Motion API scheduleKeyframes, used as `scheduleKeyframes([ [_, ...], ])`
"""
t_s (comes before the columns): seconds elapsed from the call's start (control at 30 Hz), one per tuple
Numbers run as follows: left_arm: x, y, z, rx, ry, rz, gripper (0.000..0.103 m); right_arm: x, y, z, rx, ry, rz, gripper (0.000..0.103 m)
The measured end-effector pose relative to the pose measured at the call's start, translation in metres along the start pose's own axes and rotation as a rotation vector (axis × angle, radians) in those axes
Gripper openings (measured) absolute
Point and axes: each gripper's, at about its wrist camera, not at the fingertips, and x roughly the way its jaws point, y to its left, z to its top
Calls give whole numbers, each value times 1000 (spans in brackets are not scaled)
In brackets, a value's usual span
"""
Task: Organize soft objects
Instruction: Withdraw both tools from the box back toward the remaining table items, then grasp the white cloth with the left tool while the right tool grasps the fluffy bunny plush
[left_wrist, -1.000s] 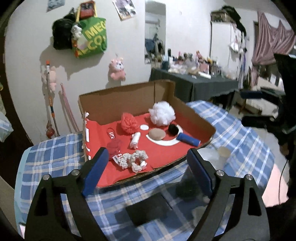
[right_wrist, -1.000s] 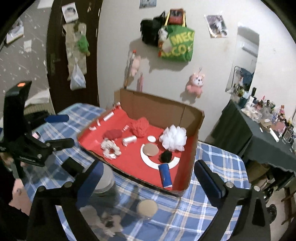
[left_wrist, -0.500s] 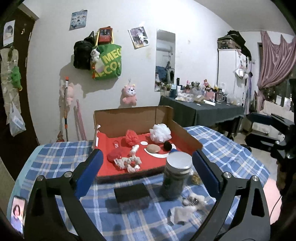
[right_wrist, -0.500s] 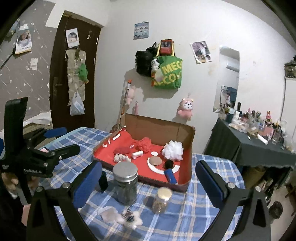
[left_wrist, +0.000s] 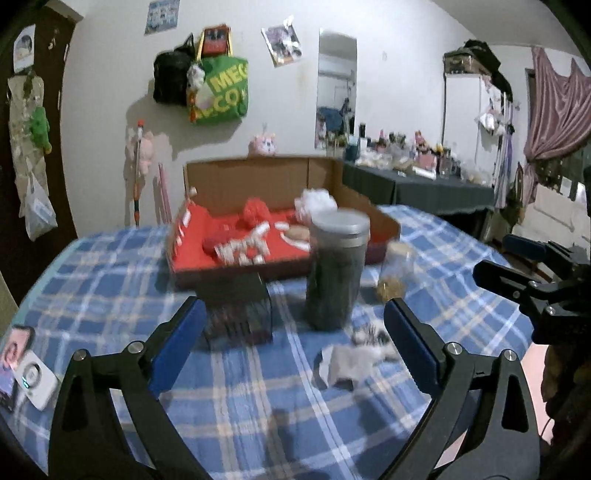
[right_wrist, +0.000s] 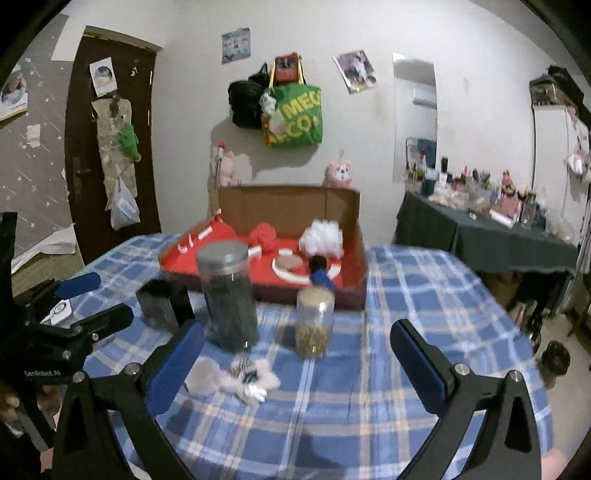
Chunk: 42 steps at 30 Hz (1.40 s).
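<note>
While both of your grippers, left gripper (left_wrist: 293, 326) and right gripper (right_wrist: 295, 349), gape empty, a fluffy white scrunchie (right_wrist: 236, 376) lies just before the tall dark jar (right_wrist: 227, 295).

left gripper (left_wrist: 293, 321): pulling back from the red-lined cardboard box (left_wrist: 280, 236), jaws widening, empty | right gripper (right_wrist: 295, 343): retreating likewise | tall grey-lidded dark jar (left_wrist: 334, 273): now appearing between the fingers
</note>
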Motion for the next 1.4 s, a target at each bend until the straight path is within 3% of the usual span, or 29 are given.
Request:
scheduleKeyframes([
  [0.27,30,-5,-39,-24,131,-14,98,23,-4,-37,27,73,13,103],
  [0.57,47,-8,-49,-25,192,-19,98,38,-9,-48,32,125,39,103],
  [0.77,59,-7,-45,-21,246,-77,98,59,-12,-47,-22,220,186,103],
  [1.07,86,-18,-37,54,334,-172,97,97,-8,-39,-141,326,303,103],
  [1.17,96,-23,-36,93,362,-189,81,109,-1,-38,-190,359,321,98],
  [1.23,104,-23,-37,100,394,-203,69,115,1,-38,-198,393,360,88],
  [1.37,115,-19,-37,94,421,-241,57,123,8,-39,-227,430,374,84],
  [1.4,115,-20,-37,102,419,-246,46,123,10,-38,-236,429,373,79],
])
